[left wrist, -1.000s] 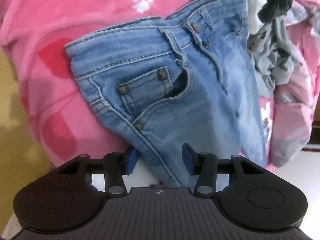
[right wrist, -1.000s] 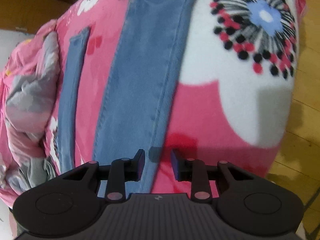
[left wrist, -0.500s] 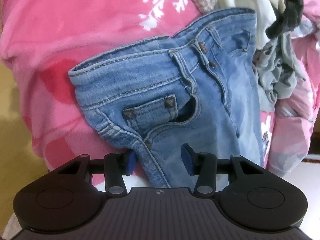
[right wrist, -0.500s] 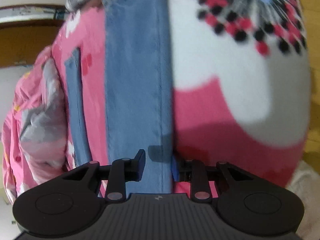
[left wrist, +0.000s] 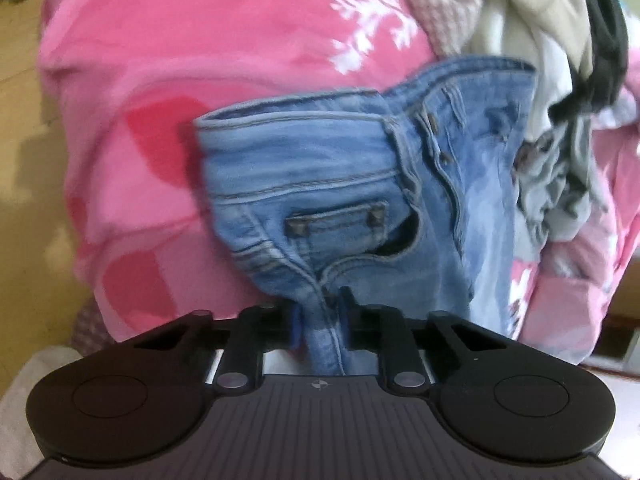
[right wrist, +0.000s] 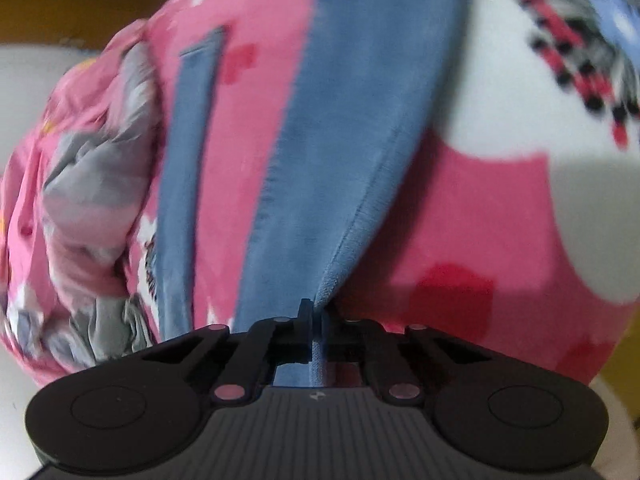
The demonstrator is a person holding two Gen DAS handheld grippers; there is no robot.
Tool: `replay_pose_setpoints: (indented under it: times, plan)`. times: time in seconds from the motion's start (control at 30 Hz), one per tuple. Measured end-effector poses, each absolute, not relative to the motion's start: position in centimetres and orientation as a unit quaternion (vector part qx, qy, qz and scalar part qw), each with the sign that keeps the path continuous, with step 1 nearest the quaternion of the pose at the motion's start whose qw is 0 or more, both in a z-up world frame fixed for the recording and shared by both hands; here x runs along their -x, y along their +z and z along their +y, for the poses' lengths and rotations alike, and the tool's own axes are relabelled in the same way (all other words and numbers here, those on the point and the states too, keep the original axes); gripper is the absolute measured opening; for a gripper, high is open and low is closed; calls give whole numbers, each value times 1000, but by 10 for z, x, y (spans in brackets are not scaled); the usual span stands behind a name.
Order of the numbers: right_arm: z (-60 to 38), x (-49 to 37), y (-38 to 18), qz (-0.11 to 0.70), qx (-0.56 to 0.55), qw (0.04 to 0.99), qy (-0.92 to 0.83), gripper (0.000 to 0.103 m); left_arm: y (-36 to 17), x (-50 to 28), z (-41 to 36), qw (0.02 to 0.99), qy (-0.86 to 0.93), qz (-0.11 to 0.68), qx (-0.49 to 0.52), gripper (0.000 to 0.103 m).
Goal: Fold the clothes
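Left gripper, spread a second ago, just closed, now pinching jeans side seam. Right gripper likewise just closed, pinching jeans leg edge on pink blanket.

**Pink Bedding, Yellow Floor**

A pink fleece blanket with white flower prints covers the bed. Yellowish wooden floor shows at the left edge. A heap of mixed laundry lies behind, softly lit.

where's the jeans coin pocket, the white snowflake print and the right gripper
coin pocket [left wrist: 336, 224], left wrist view, on its riveted top edge
snowflake print [left wrist: 372, 20], left wrist view, centre of the white pattern
right gripper [right wrist: 316, 320], right wrist view, between fingertips pinching the jeans leg [right wrist: 360, 120]
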State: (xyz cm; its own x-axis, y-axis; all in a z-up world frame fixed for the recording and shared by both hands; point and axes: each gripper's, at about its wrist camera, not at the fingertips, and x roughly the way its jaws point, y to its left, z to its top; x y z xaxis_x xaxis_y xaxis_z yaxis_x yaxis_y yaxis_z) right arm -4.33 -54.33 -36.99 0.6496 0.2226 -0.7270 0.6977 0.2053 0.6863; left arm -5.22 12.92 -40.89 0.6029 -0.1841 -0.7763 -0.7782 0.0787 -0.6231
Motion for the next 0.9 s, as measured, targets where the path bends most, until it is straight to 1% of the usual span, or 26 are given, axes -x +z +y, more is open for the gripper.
replay_pose_setpoints:
  times: [0.2, 0.4, 0.7, 0.9]
  plan:
    - [-549, 22, -321, 364, -585, 710, -146, 2, -377, 47, 122, 665, 233, 364, 610, 10]
    - [-548, -17, -290, 361, -557, 740, -106, 2, -347, 30, 119, 695, 235, 331, 594, 9]
    - [-548, -95, -268, 353, -527, 768, -87, 2, -315, -31, 120, 741, 238, 284, 560, 8]
    - [-549, -157, -266, 358, -516, 774, -76, 2, -314, -83, 129, 755, 247, 273, 542, 8]
